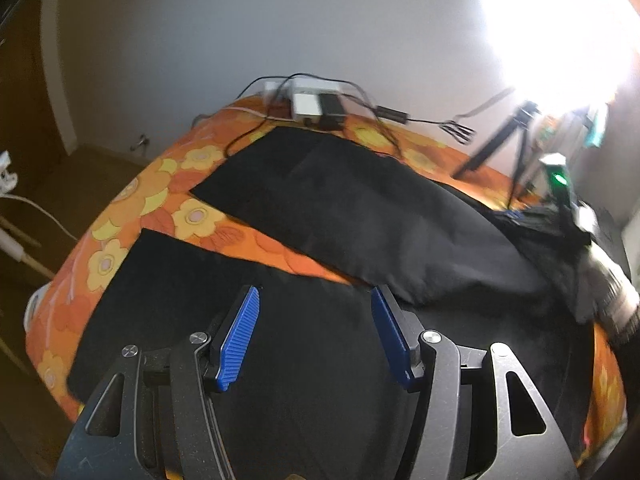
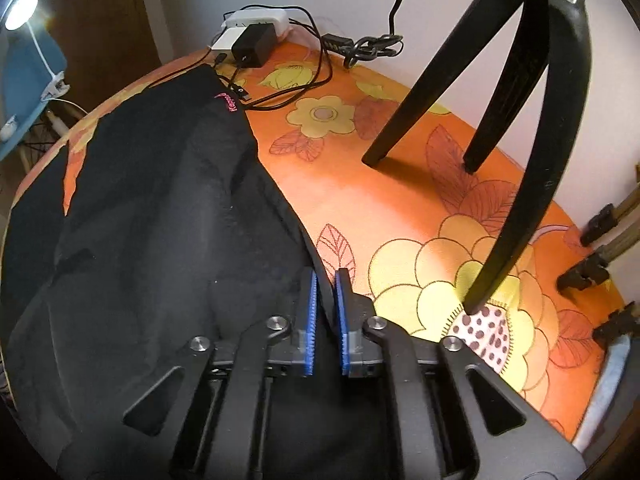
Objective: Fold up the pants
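Observation:
Black pants [image 1: 360, 216] lie spread on a table under an orange flowered cloth [image 1: 192, 216], the two legs splayed apart. My left gripper [image 1: 316, 292] hovers open over the near leg [image 1: 180, 300], nothing between its blue pads. In the right wrist view my right gripper [image 2: 328, 274] is shut on the pants' [image 2: 160, 220] right-hand edge, a fold of black fabric pinched between the pads. A pink label [image 2: 228, 104] shows near the far end of the garment. The right gripper's housing with a green light [image 1: 558, 178] appears blurred at the far right of the left wrist view.
A black tripod [image 2: 520, 120] stands on the cloth [image 2: 360, 184] right of the pants. A white power strip with adapters [image 2: 252, 36] and tangled cables [image 2: 360, 46] sit at the table's far edge by the wall. A bright lamp [image 1: 560, 20] glares at upper right.

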Demonstrator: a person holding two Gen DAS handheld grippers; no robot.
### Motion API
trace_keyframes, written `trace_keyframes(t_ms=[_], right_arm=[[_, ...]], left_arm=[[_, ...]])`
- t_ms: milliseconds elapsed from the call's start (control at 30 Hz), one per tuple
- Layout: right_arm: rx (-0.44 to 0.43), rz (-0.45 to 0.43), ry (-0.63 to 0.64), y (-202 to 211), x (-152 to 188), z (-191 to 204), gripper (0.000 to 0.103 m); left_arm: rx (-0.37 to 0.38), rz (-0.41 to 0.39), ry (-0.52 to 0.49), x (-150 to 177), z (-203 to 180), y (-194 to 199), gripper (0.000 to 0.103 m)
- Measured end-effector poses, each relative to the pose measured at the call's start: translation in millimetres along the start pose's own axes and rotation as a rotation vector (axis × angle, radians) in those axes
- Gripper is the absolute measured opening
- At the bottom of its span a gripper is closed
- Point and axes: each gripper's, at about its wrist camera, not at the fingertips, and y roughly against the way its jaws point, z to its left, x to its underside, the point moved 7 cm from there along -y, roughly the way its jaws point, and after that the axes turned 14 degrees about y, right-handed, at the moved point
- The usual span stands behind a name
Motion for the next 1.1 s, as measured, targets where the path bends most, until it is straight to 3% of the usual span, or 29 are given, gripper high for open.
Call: trace_keyframes(t_ms=[300, 533, 633, 700, 767, 867, 933, 1000, 1033, 1100], right_arm=[[-0.024, -0.162, -0.017, 81, -3, 41, 0.005], [-0.147, -0.259, 0.016, 139, 7, 132, 0.003], [-0.197, -0.256, 0.024, 142, 17, 164, 0.003], [-0.182, -0.24, 0.058, 140, 23, 179, 0.002], [-0.169, -0.224, 0.075, 136, 27, 179, 0.003], [-0.14, -0.217, 0.0, 135, 26, 144, 0.003], [-0.111, -0.214, -0.042, 135, 25, 114, 0.014], [-0.066, -0.221, -0.063, 134, 23, 90, 0.065], [-0.045, -0.235, -0.07, 135, 21, 78, 0.073], [-0.07, -0.244, -0.071, 130, 14, 63, 0.075]], left_arm=[[0.034, 0.012, 0.112, -34, 17, -24, 0.058], [0.081, 0.031, 0.131, -63, -13, -37, 0.058], [0.112, 0.055, 0.123, -69, -32, -43, 0.06], [0.118, 0.077, 0.112, -71, -44, -50, 0.061], [0.117, 0.091, 0.119, -73, -52, -57, 0.061], [0.129, 0.114, 0.121, -74, -63, -66, 0.061], [0.124, 0.117, 0.109, -74, -70, -70, 0.061], [0.12, 0.132, 0.103, -74, -74, -78, 0.061], [0.12, 0.137, 0.102, -75, -76, -80, 0.061], [0.114, 0.151, 0.1, -77, -81, -89, 0.061]])
